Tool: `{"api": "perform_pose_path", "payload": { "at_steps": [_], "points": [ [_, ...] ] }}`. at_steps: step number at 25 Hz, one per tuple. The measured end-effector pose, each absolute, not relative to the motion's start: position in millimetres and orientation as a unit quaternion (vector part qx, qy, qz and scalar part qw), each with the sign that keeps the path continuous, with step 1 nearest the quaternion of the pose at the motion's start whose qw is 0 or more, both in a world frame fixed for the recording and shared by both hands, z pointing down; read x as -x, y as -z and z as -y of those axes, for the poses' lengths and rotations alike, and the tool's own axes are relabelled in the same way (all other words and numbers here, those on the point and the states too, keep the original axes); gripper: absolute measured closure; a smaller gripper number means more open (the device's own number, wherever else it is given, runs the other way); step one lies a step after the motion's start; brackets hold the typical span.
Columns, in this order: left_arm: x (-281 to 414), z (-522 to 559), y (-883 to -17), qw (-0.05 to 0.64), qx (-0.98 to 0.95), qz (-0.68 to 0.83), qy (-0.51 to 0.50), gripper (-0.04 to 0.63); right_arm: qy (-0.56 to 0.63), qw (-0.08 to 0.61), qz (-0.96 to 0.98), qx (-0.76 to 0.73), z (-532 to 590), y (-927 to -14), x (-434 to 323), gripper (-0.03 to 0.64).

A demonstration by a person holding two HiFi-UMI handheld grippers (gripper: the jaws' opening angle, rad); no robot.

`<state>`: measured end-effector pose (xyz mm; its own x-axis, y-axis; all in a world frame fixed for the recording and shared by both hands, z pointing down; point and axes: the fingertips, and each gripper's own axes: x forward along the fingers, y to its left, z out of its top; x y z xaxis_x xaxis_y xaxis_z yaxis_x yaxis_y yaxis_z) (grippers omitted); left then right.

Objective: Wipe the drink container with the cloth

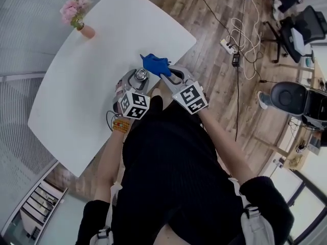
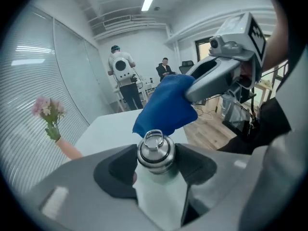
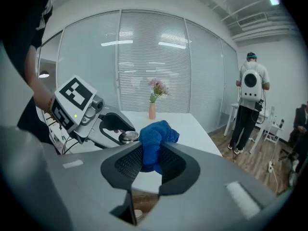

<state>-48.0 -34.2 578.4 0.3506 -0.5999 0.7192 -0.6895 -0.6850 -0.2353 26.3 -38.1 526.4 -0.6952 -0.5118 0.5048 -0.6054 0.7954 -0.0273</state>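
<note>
Lengthwise between the clamped jaws of the left hand-held gripper (image 2: 156, 163), a pale steel-capped bottle (image 2: 160, 196) points cap-outward over the edge of the white table (image 1: 87, 91); the right hand-held gripper (image 3: 150, 160) pinches a crumpled blue cloth (image 3: 154, 139) beside its cap.

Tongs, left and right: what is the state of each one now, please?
The left tongs are closed on the drink container.
The right tongs are closed on the blue cloth.

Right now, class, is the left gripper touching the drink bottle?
Touching. The left gripper view shows the left gripper clamped on both sides of the bottle, below its steel cap.
</note>
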Motion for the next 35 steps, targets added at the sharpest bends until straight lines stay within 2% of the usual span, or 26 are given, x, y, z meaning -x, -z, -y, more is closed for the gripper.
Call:
{"api": "perform_pose_path", "payload": {
  "at_steps": [6, 9, 11, 18, 29, 35],
  "points": [
    [55, 21, -565, 0.070, -0.847, 0.317, -0.420, 0.339, -0.003, 0.295, 0.923, -0.248, 22, -533, 4, 0.514],
    [57, 19, -562, 0.086, -0.856, 0.309, -0.406, 0.380, 0.038, 0.315, 0.924, -0.214, 16, -543, 13, 0.514],
    [56, 20, -563, 0.089, -0.857, 0.309, -0.402, 0.380, 0.052, 0.327, 0.924, -0.194, 13, -551, 20, 0.514],
    [59, 20, -564, 0.083, -0.856, 0.318, -0.400, 0.380, 0.059, 0.335, 0.926, -0.165, 13, -560, 31, 0.514],
    [58, 17, -571, 0.078, -0.854, 0.306, -0.414, 0.373, 0.068, 0.393, 0.909, -0.123, 16, -592, 29, 0.514],
    [61, 16, -587, 0.109, -0.848, 0.295, -0.427, 0.379, 0.058, 0.405, 0.908, -0.095, 19, -598, 29, 0.514]
  ]
}}
